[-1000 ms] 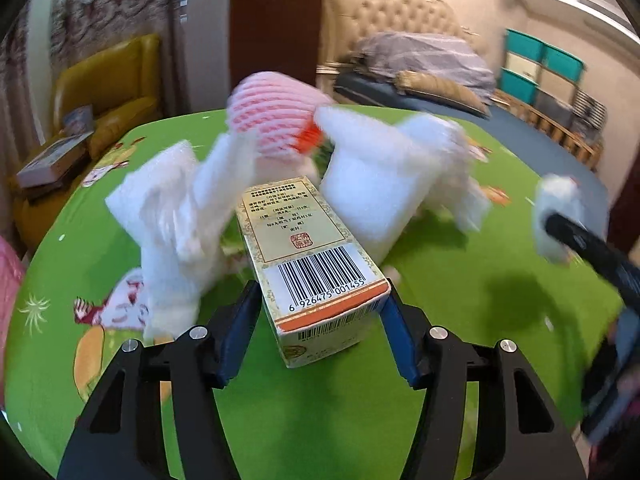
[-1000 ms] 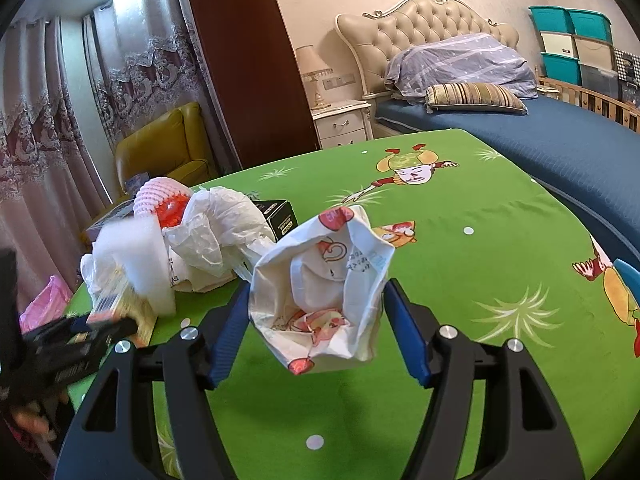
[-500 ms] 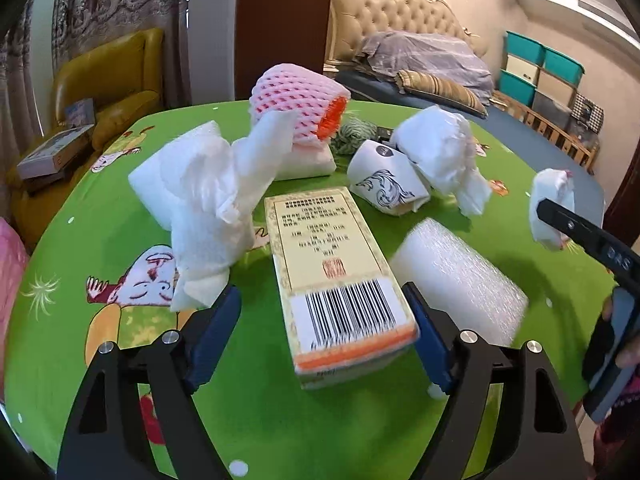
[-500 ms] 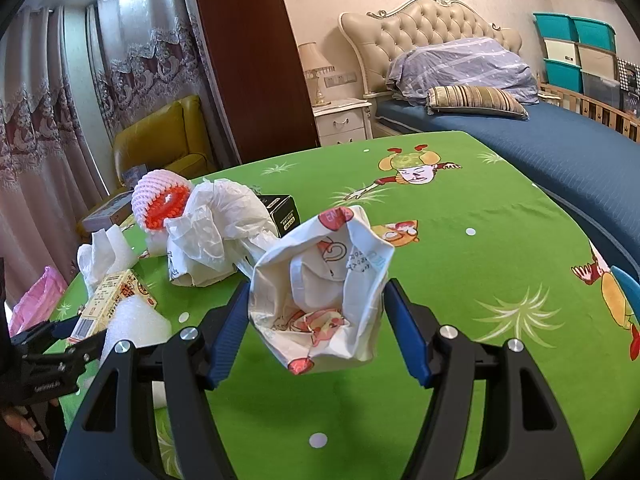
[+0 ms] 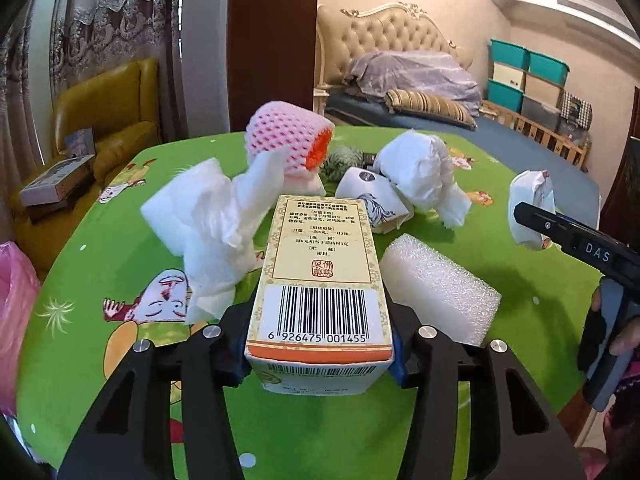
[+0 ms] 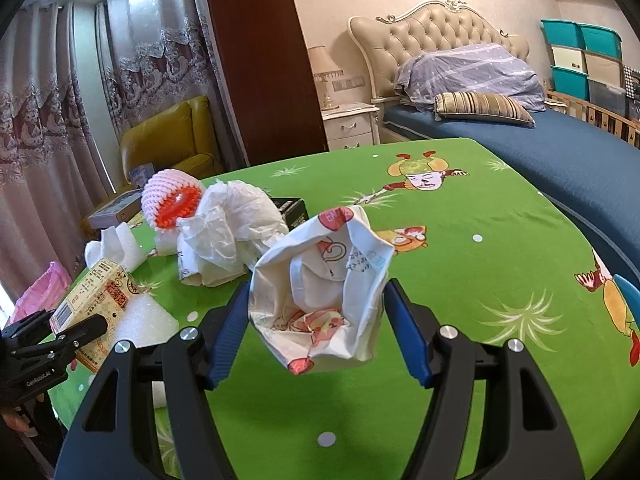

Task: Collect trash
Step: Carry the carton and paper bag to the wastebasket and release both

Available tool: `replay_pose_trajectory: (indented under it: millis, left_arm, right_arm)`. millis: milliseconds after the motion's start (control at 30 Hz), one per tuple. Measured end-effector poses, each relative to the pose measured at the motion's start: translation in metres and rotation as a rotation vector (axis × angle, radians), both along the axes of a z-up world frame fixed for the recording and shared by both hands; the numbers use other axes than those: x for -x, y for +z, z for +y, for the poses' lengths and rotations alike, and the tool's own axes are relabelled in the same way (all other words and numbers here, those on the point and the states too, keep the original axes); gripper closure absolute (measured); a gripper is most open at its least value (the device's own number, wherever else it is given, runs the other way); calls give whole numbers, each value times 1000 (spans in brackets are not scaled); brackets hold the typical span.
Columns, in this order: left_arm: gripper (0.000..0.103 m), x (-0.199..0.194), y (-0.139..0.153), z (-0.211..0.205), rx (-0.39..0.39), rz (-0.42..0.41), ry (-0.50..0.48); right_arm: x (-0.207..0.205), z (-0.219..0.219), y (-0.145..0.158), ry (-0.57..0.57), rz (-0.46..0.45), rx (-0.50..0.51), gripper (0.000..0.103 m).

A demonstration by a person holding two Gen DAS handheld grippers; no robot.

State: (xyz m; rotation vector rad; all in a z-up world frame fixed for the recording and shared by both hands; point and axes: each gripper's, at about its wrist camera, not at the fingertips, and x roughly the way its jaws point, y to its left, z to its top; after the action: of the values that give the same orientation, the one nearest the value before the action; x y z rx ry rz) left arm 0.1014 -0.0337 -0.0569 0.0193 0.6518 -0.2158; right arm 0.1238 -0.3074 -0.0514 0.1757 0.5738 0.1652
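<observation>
Closing left gripper clamps barcoded yellow carton.

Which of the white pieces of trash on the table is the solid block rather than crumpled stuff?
The foam block, right of the yellow box: straight-edged and pebbly. The tissue and plastic wad are crumpled.

Right of the white plastic bag, the green tablecloth gives you open passage. Left of it, tissue and foam block crowd your way.

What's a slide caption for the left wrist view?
Left gripper closing on a barcoded carton above a green tablecloth strewn with tissue and foam trash.
</observation>
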Motion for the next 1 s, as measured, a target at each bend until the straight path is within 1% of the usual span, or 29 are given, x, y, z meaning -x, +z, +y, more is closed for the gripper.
replay_pose_trajectory:
  millis: [100, 367, 567, 800, 1000]
  left_arm:
    - [56, 3, 3, 5, 28, -19, 15]
    - [56, 16, 19, 17, 65, -111, 44]
    - [55, 31, 30, 28, 77, -177, 49]
    - [55, 49, 36, 48, 56, -226, 81]
    - [55, 68, 44, 69, 25, -259, 118]
  right_arm:
    - [5, 8, 3, 17, -9, 11, 38]
    - [26, 52, 26, 100, -103, 141, 38]
    - [37, 76, 35, 158, -130, 173, 38]
    - [48, 103, 45, 213, -153, 194, 38]
    - [51, 134, 48, 294, -153, 198, 38]
